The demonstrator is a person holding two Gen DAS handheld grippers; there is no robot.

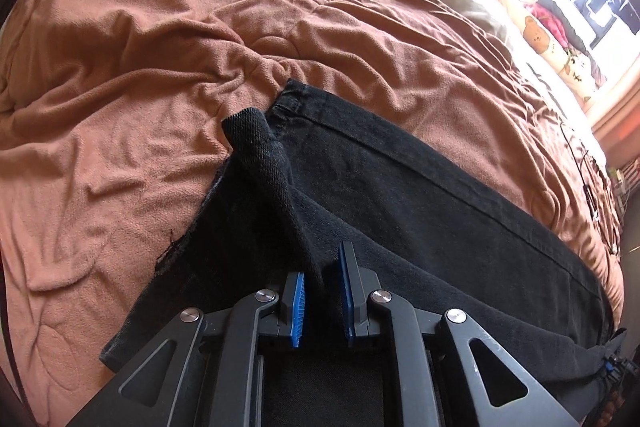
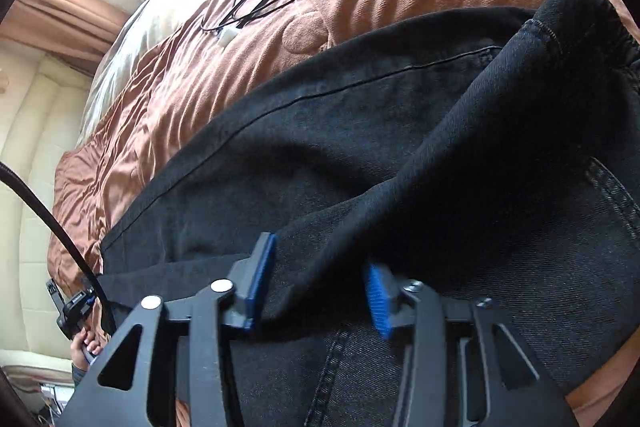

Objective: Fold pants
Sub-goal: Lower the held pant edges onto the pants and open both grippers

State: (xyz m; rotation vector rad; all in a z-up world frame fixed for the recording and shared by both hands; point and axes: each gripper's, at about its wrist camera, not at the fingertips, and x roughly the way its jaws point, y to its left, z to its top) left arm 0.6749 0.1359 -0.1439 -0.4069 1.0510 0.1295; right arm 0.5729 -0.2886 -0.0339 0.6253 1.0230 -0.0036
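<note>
Black denim pants (image 1: 420, 187) lie across a rust-brown bedspread (image 1: 140, 47). In the left wrist view a raised ridge of the cloth (image 1: 276, 179) runs down between the blue pads (image 1: 298, 303) of my left gripper (image 1: 322, 297); the jaws stand narrowly apart, and the ribbed pad face shows bare beside the cloth. In the right wrist view the pants (image 2: 360, 147) fill the frame, and a thick fold from the hemmed end (image 2: 560, 35) drops between my right gripper's (image 2: 318, 287) jaws, which stand wide with one pad (image 2: 378, 301) face bare.
Black cables and small white plugs (image 2: 256, 7) lie on the bedspread beyond the pants. A beige pillow and cluttered bright window sill (image 1: 540, 27) sit at the far side. A padded cream headboard (image 2: 28, 187) and a hand holding the other gripper (image 2: 80, 339) show at the left.
</note>
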